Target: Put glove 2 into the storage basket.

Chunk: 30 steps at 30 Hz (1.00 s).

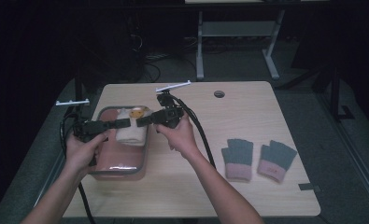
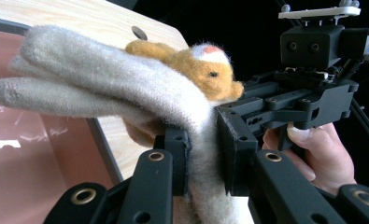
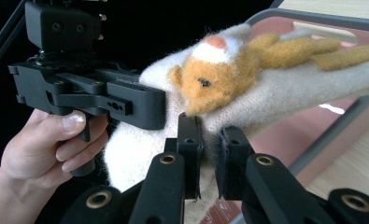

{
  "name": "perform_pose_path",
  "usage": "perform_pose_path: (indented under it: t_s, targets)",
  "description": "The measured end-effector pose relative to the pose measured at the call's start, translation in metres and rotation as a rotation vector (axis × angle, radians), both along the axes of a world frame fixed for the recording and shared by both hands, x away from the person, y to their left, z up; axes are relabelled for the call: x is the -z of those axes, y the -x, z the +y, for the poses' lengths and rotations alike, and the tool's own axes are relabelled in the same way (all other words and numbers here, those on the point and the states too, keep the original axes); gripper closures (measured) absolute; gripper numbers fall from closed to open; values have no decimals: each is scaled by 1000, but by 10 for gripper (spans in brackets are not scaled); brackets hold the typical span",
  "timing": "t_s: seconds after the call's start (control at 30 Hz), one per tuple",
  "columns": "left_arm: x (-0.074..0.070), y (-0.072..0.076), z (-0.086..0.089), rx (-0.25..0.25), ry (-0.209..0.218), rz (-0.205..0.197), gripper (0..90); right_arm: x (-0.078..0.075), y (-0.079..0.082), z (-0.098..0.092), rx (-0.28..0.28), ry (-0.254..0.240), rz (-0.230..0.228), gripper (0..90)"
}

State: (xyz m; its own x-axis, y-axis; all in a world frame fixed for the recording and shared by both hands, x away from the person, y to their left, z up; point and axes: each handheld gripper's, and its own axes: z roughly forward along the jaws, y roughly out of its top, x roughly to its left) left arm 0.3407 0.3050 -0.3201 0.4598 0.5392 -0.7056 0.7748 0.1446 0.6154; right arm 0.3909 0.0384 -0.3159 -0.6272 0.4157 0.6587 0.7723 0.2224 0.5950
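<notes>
Over the pink, grey-rimmed rectangular tray (image 1: 108, 169) at the table's nine o'clock side, you hold a cream woolly glove with an orange felt animal on it (image 1: 131, 126) between both tools. Your left gripper (image 1: 124, 122) comes in from nine o'clock, your right gripper (image 1: 142, 121) from three o'clock; each is clamped on the glove's fabric. A pair of grey-and-pink knitted gloves (image 1: 257, 159) lies well apart at four o'clock on the pale wooden table (image 1: 247, 107).
</notes>
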Motion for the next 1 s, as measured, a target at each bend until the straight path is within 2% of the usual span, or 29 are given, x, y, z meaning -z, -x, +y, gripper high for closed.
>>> perform_pose_path:
  t_s: [0.5, 0.73, 1.0]
  targets:
    - [6, 2, 20, -27, -6, 20, 753, 7, -6, 22, -32, 3, 27, 816]
    - [14, 2, 29, -48, -19, 47, 753, 19, -11, 34, -44, -2, 57, 815]
    - [22, -3, 32, -54, -27, 67, 753, 28, -17, 38, -43, 3, 76, 815]
